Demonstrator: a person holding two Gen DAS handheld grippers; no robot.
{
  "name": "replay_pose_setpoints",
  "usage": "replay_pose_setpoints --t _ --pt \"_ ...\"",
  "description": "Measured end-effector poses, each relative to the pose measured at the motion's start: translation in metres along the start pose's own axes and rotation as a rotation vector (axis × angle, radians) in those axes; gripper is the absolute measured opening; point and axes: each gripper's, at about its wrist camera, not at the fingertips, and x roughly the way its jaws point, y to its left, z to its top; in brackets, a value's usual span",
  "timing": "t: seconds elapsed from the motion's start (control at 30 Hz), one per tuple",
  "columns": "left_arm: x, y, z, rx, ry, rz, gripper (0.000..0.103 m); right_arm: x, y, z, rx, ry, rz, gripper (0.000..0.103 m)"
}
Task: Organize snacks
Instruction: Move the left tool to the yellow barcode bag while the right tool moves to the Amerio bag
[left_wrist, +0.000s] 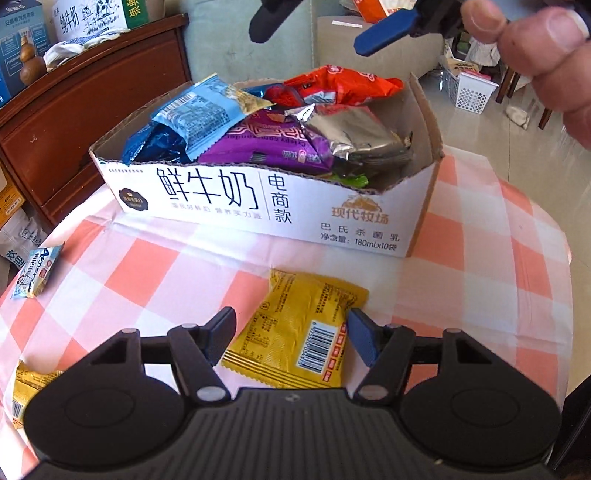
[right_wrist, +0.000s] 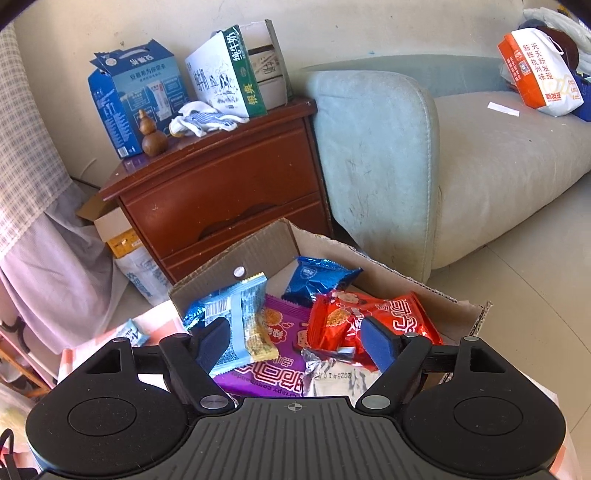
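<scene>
A white cardboard box (left_wrist: 258, 199) stands on the checked tablecloth, holding several snack packets: light blue (left_wrist: 207, 114), purple (left_wrist: 273, 144), red (left_wrist: 340, 85), silver (left_wrist: 354, 136). My left gripper (left_wrist: 291, 336) is open, its fingers on either side of a yellow packet (left_wrist: 295, 332) lying flat in front of the box. My right gripper (right_wrist: 295, 343) is open and empty above the box (right_wrist: 258, 247), over the light blue (right_wrist: 240, 325), purple (right_wrist: 280, 365) and red (right_wrist: 369, 321) packets. It also shows at the top of the left wrist view (left_wrist: 314, 33).
A small light-blue packet (left_wrist: 35, 273) lies at the table's left edge, another yellow packet (left_wrist: 26, 387) at the near left. A red-brown cabinet (right_wrist: 229, 184) with cartons and a grey sofa (right_wrist: 461, 158) stand behind the table. A white basket (left_wrist: 469, 88) sits on the floor.
</scene>
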Motion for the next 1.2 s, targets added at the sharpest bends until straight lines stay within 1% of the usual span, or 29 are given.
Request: replay_pose_setpoints --t 0.03,0.13,0.23,0.37,0.5,0.57,0.67,0.77,0.83,0.87,0.9,0.93,0.97,1.03,1.2 --pt "0.003 0.000 -0.001 -0.006 0.002 0.010 0.058 0.000 -0.001 -0.001 0.002 0.007 0.003 0.080" --pt "0.000 0.002 -0.001 -0.034 -0.022 -0.002 0.051 0.000 -0.006 -0.002 0.018 0.025 0.002 0.082" --pt "-0.010 0.005 0.002 -0.058 -0.076 0.020 0.049 -0.001 -0.014 -0.002 0.053 0.029 -0.001 0.082" --pt "-0.028 0.024 0.014 -0.192 -0.139 0.043 0.049 -0.005 -0.028 0.000 0.128 0.023 -0.019 0.082" --pt "-0.042 0.046 0.041 -0.297 -0.211 0.061 0.049 -0.012 -0.037 0.003 0.175 -0.023 -0.064 0.082" --pt "-0.041 0.051 0.057 -0.328 -0.232 0.066 0.050 -0.016 -0.039 0.005 0.195 -0.050 -0.081 0.082" --pt "-0.034 0.051 0.088 -0.328 -0.273 0.085 0.050 -0.018 -0.044 0.006 0.226 -0.068 -0.088 0.082" --pt "-0.023 0.047 0.113 -0.334 -0.281 0.070 0.052 -0.019 -0.050 0.009 0.262 -0.085 -0.113 0.082" --pt "-0.016 0.044 0.127 -0.340 -0.293 0.083 0.058 -0.019 -0.054 0.010 0.279 -0.089 -0.122 0.084" --pt "-0.013 0.042 0.133 -0.332 -0.295 0.093 0.063 -0.018 -0.056 0.010 0.291 -0.091 -0.129 0.085" --pt "-0.012 0.041 0.136 -0.322 -0.294 0.104 0.077 -0.018 -0.059 0.009 0.306 -0.091 -0.138 0.085" --pt "-0.013 0.040 0.138 -0.314 -0.298 0.116 0.084 -0.018 -0.060 0.010 0.315 -0.090 -0.141 0.085" --pt "-0.016 0.040 0.137 -0.310 -0.306 0.123 0.084 -0.017 -0.062 0.010 0.320 -0.087 -0.139 0.085" --pt "-0.024 0.045 0.132 -0.309 -0.316 0.105 0.085 -0.015 -0.062 0.010 0.329 -0.075 -0.125 0.085" --pt "-0.050 0.072 0.113 -0.366 -0.306 0.112 0.090 -0.008 -0.048 0.008 0.301 -0.046 -0.077 0.085"
